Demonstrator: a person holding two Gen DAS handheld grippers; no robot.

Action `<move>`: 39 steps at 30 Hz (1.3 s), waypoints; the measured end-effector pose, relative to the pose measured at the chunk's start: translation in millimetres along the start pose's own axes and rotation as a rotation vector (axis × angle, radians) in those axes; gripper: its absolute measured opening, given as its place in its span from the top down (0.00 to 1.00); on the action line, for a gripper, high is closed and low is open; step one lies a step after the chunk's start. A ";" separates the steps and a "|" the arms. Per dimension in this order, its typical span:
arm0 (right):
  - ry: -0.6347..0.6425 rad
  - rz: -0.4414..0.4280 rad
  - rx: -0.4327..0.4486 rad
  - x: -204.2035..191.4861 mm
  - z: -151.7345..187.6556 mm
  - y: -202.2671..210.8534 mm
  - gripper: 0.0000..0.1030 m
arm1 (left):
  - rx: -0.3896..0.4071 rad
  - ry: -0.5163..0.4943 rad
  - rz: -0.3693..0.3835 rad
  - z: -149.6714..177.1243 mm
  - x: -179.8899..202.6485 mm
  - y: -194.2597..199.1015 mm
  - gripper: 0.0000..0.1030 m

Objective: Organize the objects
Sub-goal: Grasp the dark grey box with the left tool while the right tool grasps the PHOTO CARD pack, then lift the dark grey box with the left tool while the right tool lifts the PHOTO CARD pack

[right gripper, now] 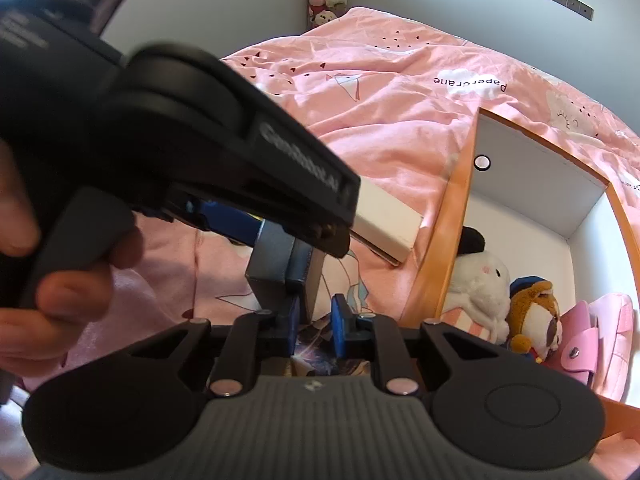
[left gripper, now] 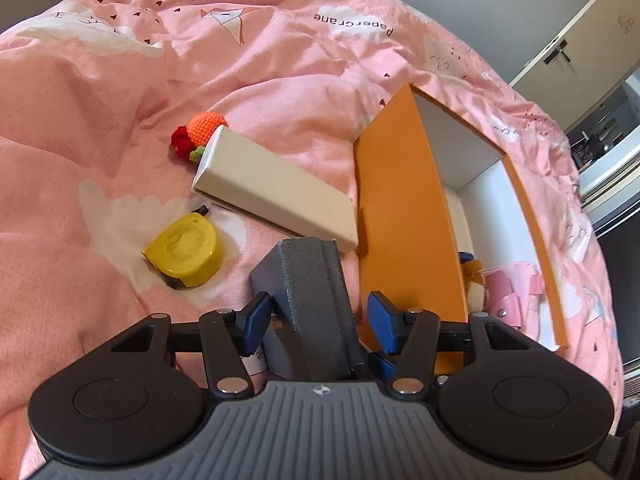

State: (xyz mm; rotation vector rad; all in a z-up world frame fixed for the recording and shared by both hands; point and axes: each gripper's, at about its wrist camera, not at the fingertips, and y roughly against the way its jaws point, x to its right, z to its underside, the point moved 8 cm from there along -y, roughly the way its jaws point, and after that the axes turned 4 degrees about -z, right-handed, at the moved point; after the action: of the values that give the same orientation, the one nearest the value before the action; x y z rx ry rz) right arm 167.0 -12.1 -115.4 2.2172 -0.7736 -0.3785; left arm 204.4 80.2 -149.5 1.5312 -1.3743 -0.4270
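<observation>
A grey textured case (left gripper: 316, 280) stands upright on the pink bedding, close in front of me. My left gripper (left gripper: 320, 320) is open around it, with a gap between its right pad and the case. In the right wrist view the same case (right gripper: 272, 264) rises just beyond my right gripper (right gripper: 316, 322). That gripper's narrow blue pads hold the case's lower end. To the right lies an orange box (left gripper: 400, 220) with a white inside. It holds a white plush (right gripper: 480, 280), a brown plush (right gripper: 532, 312) and a pink wallet (right gripper: 592, 340).
On the bedding to the left lie a yellow tape measure (left gripper: 184, 252), a long white box (left gripper: 272, 188) and an orange and red crocheted fruit (left gripper: 208, 124). A hand (right gripper: 60, 292) holding the left tool fills the left of the right wrist view. Cabinets stand beyond the bed's right edge.
</observation>
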 end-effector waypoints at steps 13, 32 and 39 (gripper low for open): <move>-0.159 0.042 -0.083 51.0 31.9 35.4 0.68 | 0.035 -0.044 0.059 12.6 -1.3 33.9 0.59; -0.343 -0.167 -0.167 49.9 42.8 18.8 0.74 | 0.019 -0.050 0.002 27.5 -15.5 32.4 0.59; -0.165 -0.102 -0.226 39.0 45.3 62.4 0.76 | 0.027 -0.072 -0.003 29.0 -12.8 33.1 0.59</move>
State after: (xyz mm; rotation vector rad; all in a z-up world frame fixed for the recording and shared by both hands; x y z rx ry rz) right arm 149.7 -95.7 -101.6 2.0353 -0.6692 -0.6721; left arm 159.8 83.8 -139.3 1.5535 -1.4390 -0.4708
